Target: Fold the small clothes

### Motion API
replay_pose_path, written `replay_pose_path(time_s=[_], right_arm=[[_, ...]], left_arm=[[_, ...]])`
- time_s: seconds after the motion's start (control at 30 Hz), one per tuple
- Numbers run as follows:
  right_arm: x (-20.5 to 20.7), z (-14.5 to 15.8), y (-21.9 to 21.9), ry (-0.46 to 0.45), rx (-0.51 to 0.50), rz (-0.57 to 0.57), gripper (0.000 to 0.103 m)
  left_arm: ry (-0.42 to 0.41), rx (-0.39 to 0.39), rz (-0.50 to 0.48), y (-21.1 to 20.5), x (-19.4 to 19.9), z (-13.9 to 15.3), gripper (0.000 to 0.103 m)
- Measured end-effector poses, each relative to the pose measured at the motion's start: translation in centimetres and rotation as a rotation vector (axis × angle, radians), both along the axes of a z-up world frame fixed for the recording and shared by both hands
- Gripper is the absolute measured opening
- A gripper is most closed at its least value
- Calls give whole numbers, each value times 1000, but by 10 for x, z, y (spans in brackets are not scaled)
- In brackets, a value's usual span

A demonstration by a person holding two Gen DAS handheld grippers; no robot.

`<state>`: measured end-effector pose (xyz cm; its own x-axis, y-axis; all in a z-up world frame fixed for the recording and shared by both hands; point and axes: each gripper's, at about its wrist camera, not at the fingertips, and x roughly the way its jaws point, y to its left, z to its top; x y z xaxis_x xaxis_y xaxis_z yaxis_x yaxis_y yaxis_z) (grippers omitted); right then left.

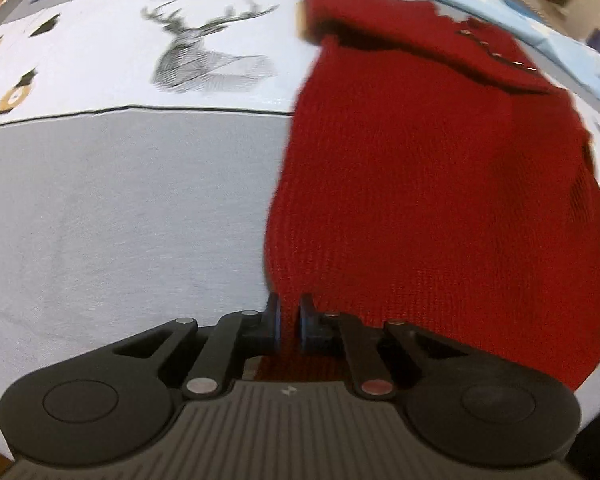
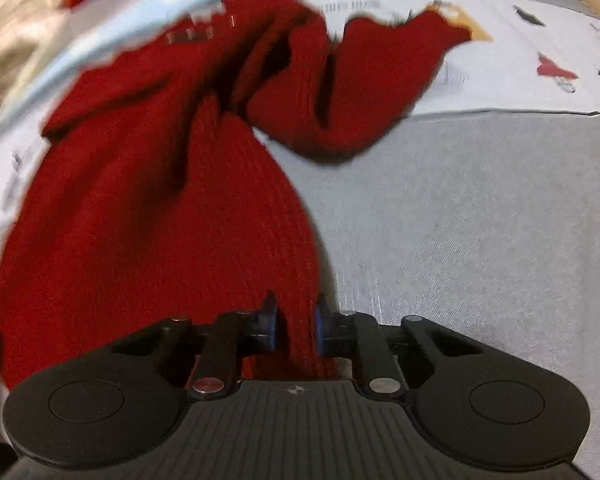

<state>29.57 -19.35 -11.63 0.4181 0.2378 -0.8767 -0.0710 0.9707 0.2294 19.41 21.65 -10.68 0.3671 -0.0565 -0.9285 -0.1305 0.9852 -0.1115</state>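
Left gripper [image 1: 289, 322] and right gripper [image 2: 296, 326] each pinch the red knit sweater's [image 1: 420, 184] hem (probably to spread it flat) over the grey bedsheet [image 1: 120, 220]

Left tool [image 1: 289, 322] fingers nearly closed, clamping red knit, right tool [image 2: 295, 322] likewise, both level

Red rib-knit sweater [image 1: 420, 184] is showing a row of small metallic buttons [image 1: 496, 55] near its far edge. Grey bed sheet [image 1: 120, 208] is lying beside sweater; white printed panel beyond it is bearing a grey-black stag drawing [image 1: 204, 52]. Gripper pads [image 2: 271, 326] are showing blue on black bodies.
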Motion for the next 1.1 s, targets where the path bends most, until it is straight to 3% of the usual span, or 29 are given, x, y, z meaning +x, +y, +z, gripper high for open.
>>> replay_pose_path(time_s=[0.13, 0.23, 0.33, 0.4, 0.47, 0.53, 0.6, 0.77, 0.9, 0.97, 1.1], right_arm=[[-28, 62, -49, -225, 51, -157, 14], [-57, 90, -78, -339, -71, -190, 13], [-71, 79, -96, -248, -178, -188, 14], [-69, 57, -102, -111, -138, -163, 15], [-66, 37, -95, 9, -55, -66, 18], [-64, 28, -79, 26, -89, 13, 20], [-62, 30, -74, -16, -142, 36, 29], [-44, 23, -88, -30, -86, -46, 35], [-45, -16, -69, 122, -114, 62, 35], [-40, -18, -69, 86, -149, 52, 35], [-22, 20, -100, -150, 27, -184, 35]], left_arm=[[-98, -107, -123, -28, -15, 26, 7], [-85, -112, -217, -50, -29, 31, 7], [5, -15, -268, -59, -39, 21, 6], [49, 86, -268, -56, -43, 18, 6], [83, 133, -269, -52, -45, 17, 5], [103, 117, -288, -51, -47, 17, 6], [107, 123, -327, -57, -49, 17, 6], [118, 142, -370, -70, -45, 13, 7], [137, 183, -344, -73, -34, 7, 12], [93, 192, -282, -70, -26, 15, 14], [-11, 173, -184, -63, -9, 33, 25]])
